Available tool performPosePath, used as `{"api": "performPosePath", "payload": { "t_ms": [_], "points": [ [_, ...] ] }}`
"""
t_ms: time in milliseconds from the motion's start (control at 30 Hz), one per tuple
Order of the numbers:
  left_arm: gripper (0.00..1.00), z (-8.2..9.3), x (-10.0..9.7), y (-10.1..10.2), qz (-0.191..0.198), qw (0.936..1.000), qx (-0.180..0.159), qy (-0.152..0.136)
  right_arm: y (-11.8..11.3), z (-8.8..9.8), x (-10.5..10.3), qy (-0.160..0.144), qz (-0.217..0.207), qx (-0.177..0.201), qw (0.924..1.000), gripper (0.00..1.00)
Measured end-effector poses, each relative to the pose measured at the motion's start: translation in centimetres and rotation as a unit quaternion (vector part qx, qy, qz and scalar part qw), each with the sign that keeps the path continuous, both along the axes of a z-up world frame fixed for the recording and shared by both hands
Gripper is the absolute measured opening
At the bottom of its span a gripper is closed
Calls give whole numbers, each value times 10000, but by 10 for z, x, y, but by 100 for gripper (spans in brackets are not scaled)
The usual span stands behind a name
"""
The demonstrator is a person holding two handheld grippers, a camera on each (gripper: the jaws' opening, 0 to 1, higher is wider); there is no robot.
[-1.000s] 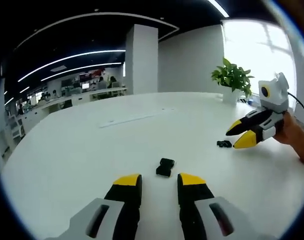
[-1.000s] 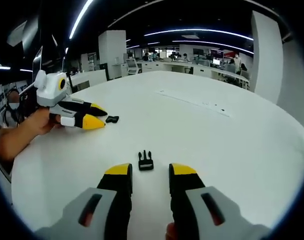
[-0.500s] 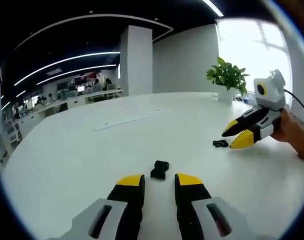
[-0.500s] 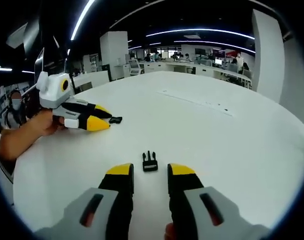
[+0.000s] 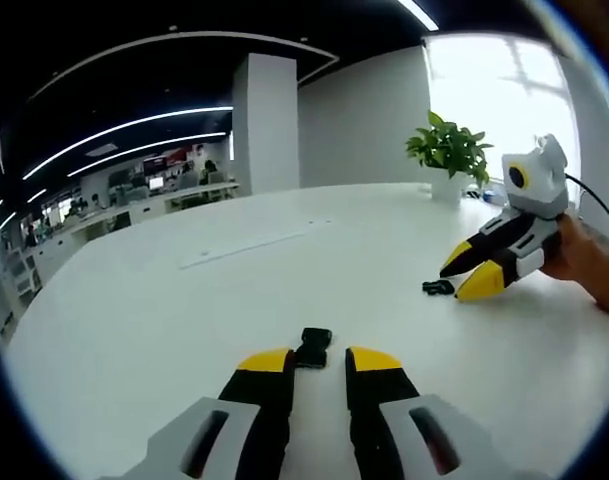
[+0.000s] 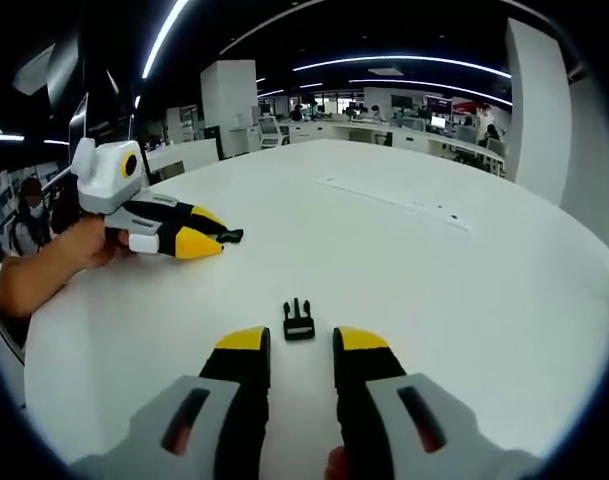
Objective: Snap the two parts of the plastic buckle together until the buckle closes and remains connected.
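— Left gripper view: where is your buckle piece?

— Low in the middle, on the white table (image 5: 134,330). Your left gripper (image 5: 317,362) has its jaws apart, and the socket piece (image 5: 312,347) sits just past the tips, long side pointing away.

— And the other one?

— Right gripper view: your right gripper (image 6: 300,341) is apart too. The pronged piece (image 6: 298,321) lies just ahead, prongs pointing away from you.

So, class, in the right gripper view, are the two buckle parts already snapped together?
No: the pronged buckle part lies alone before the right gripper, while the other buckle part lies apart at the left gripper.
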State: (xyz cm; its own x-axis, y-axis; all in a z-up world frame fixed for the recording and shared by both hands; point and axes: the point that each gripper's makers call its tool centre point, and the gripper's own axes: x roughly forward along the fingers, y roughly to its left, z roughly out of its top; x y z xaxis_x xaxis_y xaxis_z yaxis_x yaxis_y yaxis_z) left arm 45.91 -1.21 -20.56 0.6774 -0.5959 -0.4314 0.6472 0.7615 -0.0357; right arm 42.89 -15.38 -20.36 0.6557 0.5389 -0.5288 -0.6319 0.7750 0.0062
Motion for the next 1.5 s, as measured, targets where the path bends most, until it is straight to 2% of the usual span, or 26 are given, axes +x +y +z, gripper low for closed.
{"api": "performPosePath", "payload": {
  "t_ms": [1500],
  "points": [
    [12, -3, 5, 3, 95, 9999, -47, -29, 7, 0, 4, -292, 16, -113, 9995, 15]
  ]
}}
